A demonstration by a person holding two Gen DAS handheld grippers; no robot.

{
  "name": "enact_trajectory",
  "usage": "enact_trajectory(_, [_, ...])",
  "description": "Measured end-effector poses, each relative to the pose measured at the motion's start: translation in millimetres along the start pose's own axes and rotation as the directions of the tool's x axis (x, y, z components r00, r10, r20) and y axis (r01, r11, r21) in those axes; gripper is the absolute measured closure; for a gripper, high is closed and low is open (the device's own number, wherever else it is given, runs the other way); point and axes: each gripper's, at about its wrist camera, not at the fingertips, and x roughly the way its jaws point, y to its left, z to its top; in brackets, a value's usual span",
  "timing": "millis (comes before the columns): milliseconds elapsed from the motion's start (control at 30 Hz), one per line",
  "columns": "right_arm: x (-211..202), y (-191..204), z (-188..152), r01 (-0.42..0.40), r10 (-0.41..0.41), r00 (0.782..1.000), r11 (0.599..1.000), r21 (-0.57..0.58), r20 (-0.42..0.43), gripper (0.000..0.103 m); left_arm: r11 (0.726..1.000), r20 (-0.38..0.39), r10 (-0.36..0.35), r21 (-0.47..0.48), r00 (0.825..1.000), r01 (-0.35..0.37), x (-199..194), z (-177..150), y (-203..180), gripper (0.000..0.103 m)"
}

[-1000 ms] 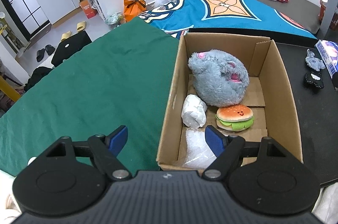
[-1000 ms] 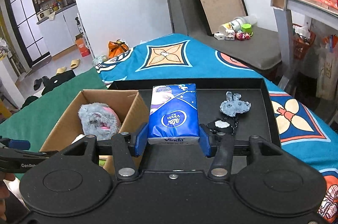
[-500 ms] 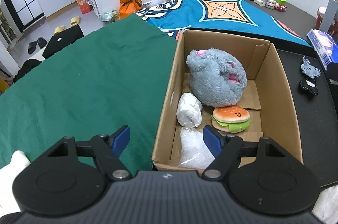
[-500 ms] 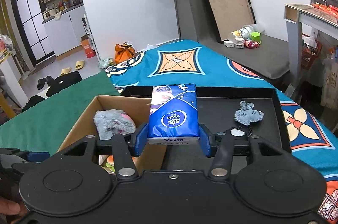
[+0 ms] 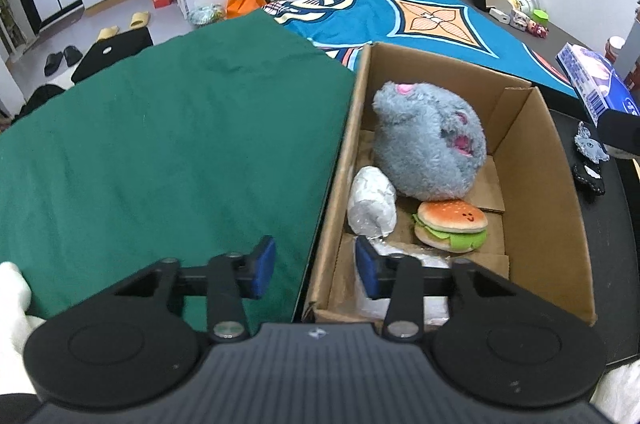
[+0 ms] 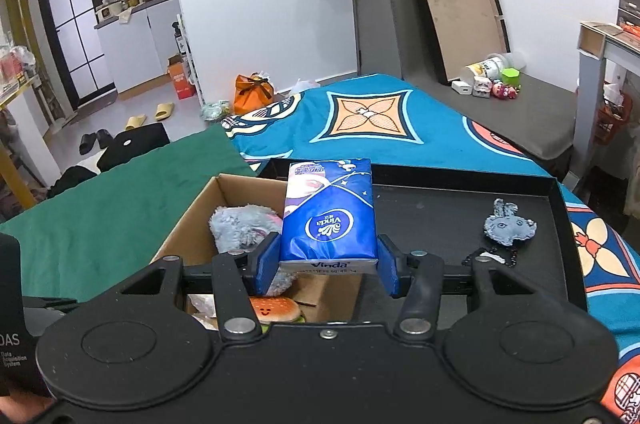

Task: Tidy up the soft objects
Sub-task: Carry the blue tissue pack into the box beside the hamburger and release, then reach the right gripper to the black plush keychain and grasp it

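My right gripper (image 6: 327,266) is shut on a blue tissue pack (image 6: 329,216) and holds it above the right edge of the cardboard box (image 6: 200,207). The pack also shows at the far right of the left wrist view (image 5: 592,79). The box (image 5: 560,191) holds a grey plush (image 5: 430,147), a burger plush (image 5: 452,226), a white wrapped lump (image 5: 372,203) and a clear plastic bag (image 5: 400,256). My left gripper (image 5: 316,270) is open and empty, its jaws astride the box's near-left wall.
A black tray (image 6: 440,207) right of the box carries a grey bunny charm (image 6: 510,228) and a black charm (image 6: 486,258). A green cloth (image 5: 160,143) lies left of the box. A blue patterned blanket (image 6: 380,119) lies behind.
My right gripper has carried the tissue pack up and left over the box. My left gripper has shifted left so its jaws straddle the box's left wall.
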Motion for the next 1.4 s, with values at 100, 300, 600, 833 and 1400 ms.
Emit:
enact_trajectory(100, [3.0, 5.0, -0.3, -0.001, 0.001, 1.000, 1.000, -0.008, -0.005, 0.053, 1.000, -0.004, -0.026, -0.015, 1.000, 0.026, 3.0, -1.6, 4.5, 0.080])
enact_trajectory(300, [9.1, 16.7, -1.2, -0.009, 0.009, 1.000, 0.999, -0.030, -0.014, 0.053, 0.998, 0.007, -0.065, -0.012, 0.998, 0.066, 2.6, -3.6, 4.6, 0.090])
enact_trajectory(600, [22.1, 25.7, -5.7, 0.025, -0.027, 0.999, 0.996, -0.080, -0.031, 0.046, 0.996, 0.015, -0.083, -0.023, 0.996, 0.083, 1.7, -4.6, 7.6, 0.091])
enact_trajectory(833, [14.3, 15.1, -13.1, 0.034, -0.037, 0.998, 0.998, -0.054, -0.045, 0.045, 0.996, 0.010, -0.079, -0.027, 0.997, 0.079, 1.3, -3.8, 8.5, 0.090])
enact_trajectory(1400, [2.6, -34.7, -18.1, 0.060, -0.059, 0.997, 0.998, 0.030, -0.055, 0.044, 1.000, -0.020, -0.016, 0.020, 1.000, 0.016, -8.0, 4.0, -8.2, 0.085])
